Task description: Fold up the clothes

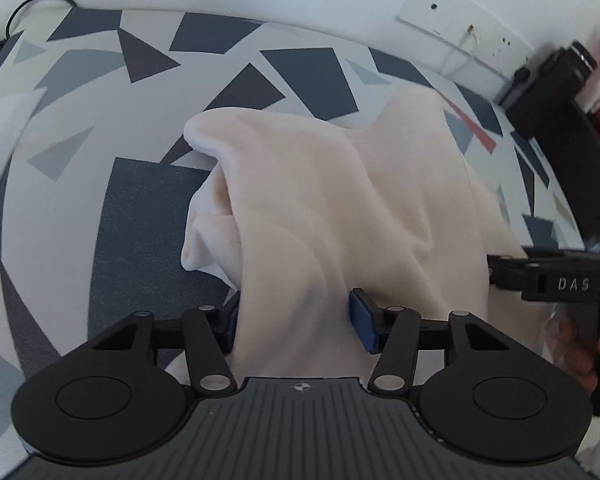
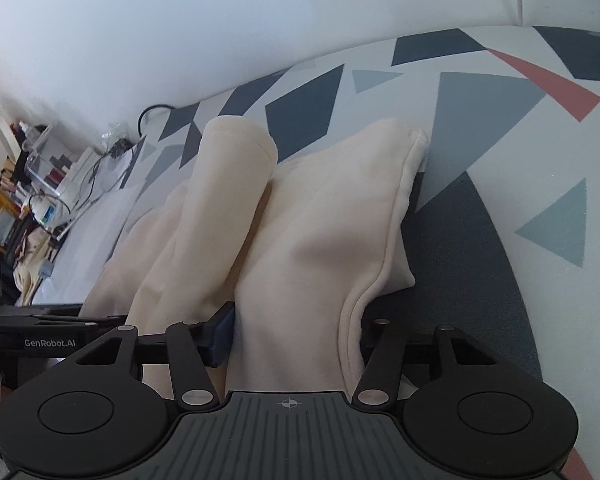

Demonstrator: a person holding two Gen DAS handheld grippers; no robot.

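Here, patterned surface (image 1: 100, 220) carries the cream garment (image 1: 320, 208), bunched, near edge lifted. Left claw (image 1: 296, 322) and right claw (image 2: 292, 332) each pinch cloth between near-closed fingers. Mid-fold likely; next, carry both held edges together, evenly.

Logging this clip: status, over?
Left gripper and right gripper both shut on cream garment, lifted off patterned surface. Nothing in the way.

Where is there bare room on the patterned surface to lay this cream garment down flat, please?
Bare cover lies left of the cream garment, around the big dark patch, and on its right side toward the pink triangle. The far left edge is crowded with cables and clutter. Both tongs are among the cloth.
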